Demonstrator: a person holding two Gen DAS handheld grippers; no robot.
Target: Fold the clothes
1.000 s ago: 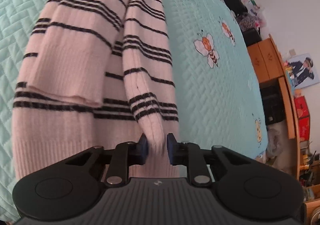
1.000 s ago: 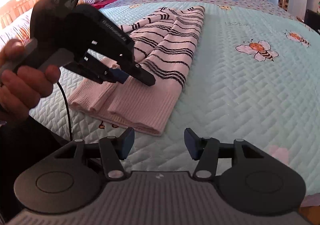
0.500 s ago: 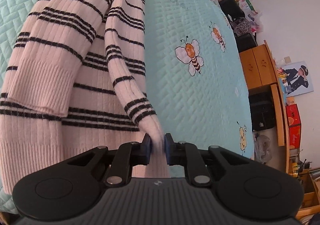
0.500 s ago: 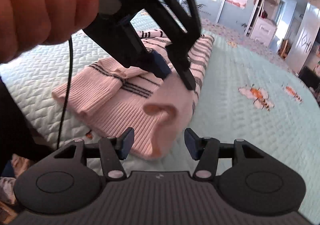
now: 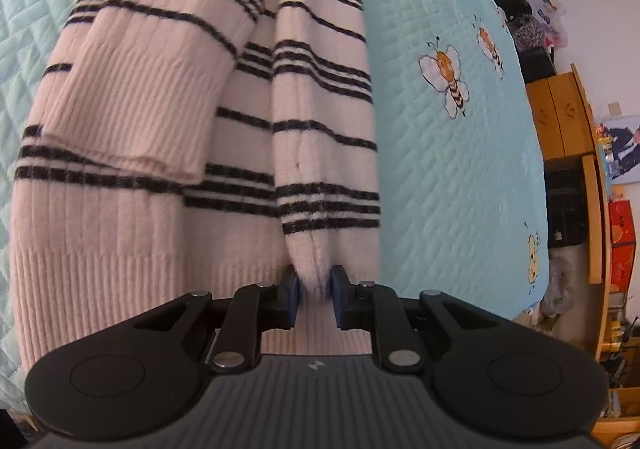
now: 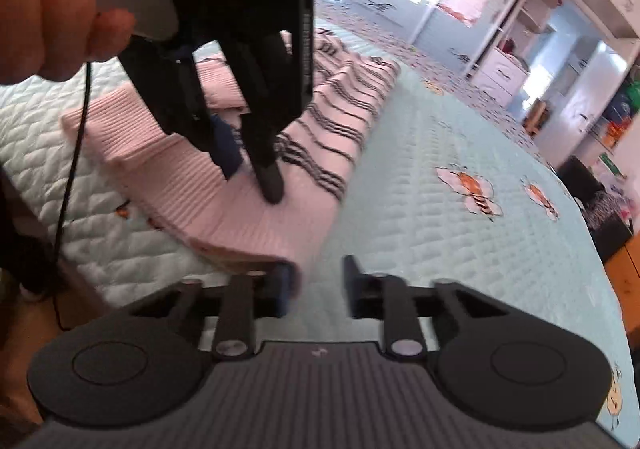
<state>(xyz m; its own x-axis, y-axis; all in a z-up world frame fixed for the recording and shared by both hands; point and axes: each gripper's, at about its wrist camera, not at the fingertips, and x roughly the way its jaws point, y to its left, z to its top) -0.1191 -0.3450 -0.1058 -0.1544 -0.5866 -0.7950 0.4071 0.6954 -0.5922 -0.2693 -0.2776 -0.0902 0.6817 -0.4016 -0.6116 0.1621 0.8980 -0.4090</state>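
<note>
Sweater (image 5: 168, 97), pink with thin black stripes, lies folded lengthwise on the quilt (image 5: 440, 189), its ribbed hem toward you and one cuffed sleeve laid across the body. Your left gripper (image 5: 314, 291) is clamped on a raised fold of the right-hand sleeve, the blue pads pressed into the knit from both sides. Your right gripper (image 6: 316, 283) sits at the near corner of the hem; its jaws are closing, the corner lies against the left pad, and a gap shows before the right one, so nothing is pinched there. From the right wrist you see your left hand (image 6: 44, 5) wrapped round the other gripper's handle, a black cable hanging from it. White lettering runs down that gripper's side, too blurred to read. Bees (image 5: 446, 79) are stitched into the turquoise quilt.
</note>
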